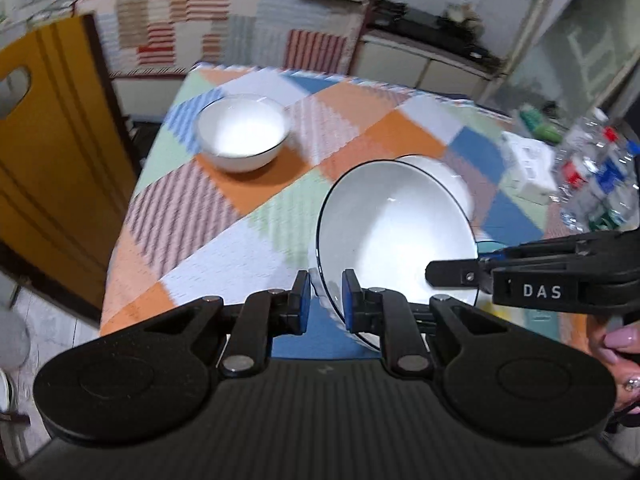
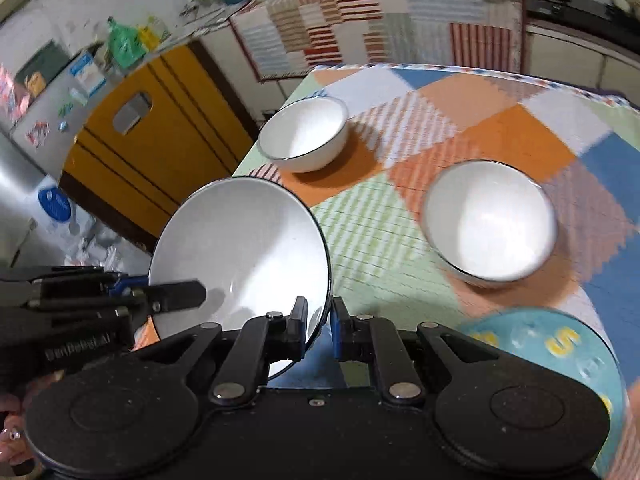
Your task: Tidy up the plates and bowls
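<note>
A white plate with a dark rim is held tilted above the near edge of the table, and both grippers grip its rim. My left gripper is shut on its near edge. My right gripper is shut on the opposite edge of the same plate. The right gripper's finger reaches in from the right in the left wrist view. A white bowl stands at the far left of the table. A second white bowl stands mid-table, partly hidden behind the plate in the left wrist view.
The table carries a checked cloth. A teal plate with yellow marks lies at the near right edge. Plastic bottles and a white box stand at the right. A yellow cabinet stands left of the table.
</note>
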Demonstrator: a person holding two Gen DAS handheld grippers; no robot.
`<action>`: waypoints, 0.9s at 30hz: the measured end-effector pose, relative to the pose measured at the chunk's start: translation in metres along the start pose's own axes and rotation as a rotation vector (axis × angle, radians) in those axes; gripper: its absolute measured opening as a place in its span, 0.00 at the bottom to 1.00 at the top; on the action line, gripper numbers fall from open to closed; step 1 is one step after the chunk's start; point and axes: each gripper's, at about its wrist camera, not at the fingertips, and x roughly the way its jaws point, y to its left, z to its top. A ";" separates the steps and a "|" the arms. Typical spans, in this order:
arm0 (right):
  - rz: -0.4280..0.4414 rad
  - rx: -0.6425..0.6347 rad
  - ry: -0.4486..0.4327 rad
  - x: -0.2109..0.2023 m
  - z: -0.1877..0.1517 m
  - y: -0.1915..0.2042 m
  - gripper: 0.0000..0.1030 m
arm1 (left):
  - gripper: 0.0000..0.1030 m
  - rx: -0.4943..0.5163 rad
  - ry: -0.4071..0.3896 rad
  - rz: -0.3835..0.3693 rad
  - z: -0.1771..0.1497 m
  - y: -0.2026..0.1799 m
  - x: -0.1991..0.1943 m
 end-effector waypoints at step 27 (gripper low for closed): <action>-0.152 0.065 0.178 -0.053 0.067 -0.082 0.16 | 0.14 0.090 0.073 -0.136 0.077 -0.077 0.062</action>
